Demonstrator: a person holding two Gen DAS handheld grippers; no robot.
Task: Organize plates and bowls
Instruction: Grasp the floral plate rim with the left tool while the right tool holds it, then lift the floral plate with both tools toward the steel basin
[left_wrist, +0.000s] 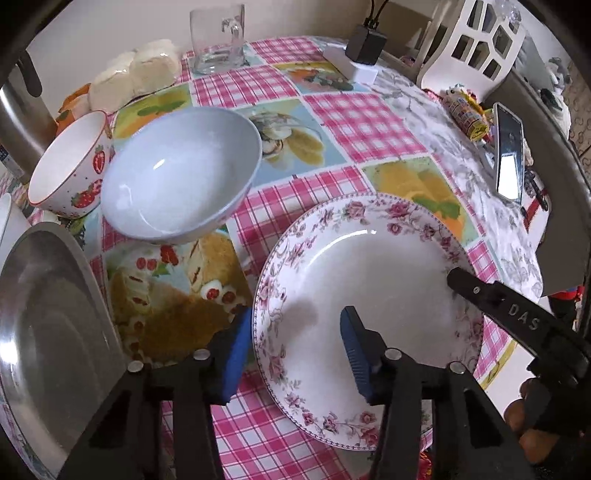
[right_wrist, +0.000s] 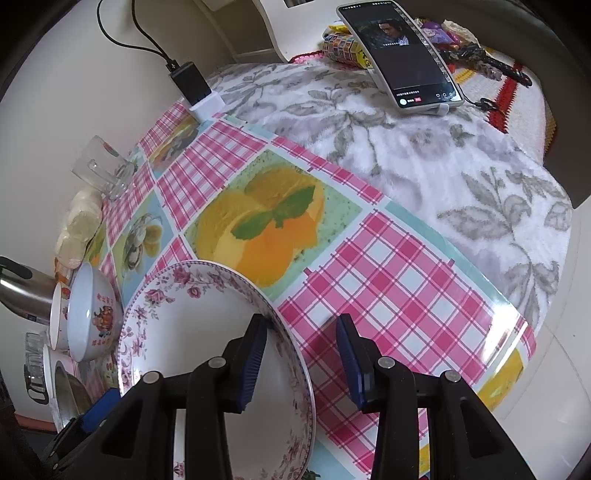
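A white plate with a pink floral rim (left_wrist: 369, 280) lies on the checked tablecloth; it also shows in the right wrist view (right_wrist: 207, 332). My left gripper (left_wrist: 295, 350) is open and straddles the plate's left rim, one finger outside and one over the plate. My right gripper (right_wrist: 301, 358) is open and straddles the plate's right rim; its finger (left_wrist: 480, 291) shows in the left wrist view. A pale blue bowl (left_wrist: 181, 173) and a strawberry bowl (left_wrist: 70, 166) stand to the left. A steel plate (left_wrist: 51, 317) lies at the near left.
A glass mug (left_wrist: 218, 37), wrapped buns (left_wrist: 136, 74) and a charger block (left_wrist: 364, 51) sit at the back. A phone (right_wrist: 406, 55) stands propped on the grey floral cloth (right_wrist: 443, 155). A steel kettle (right_wrist: 26, 291) stands at the left edge.
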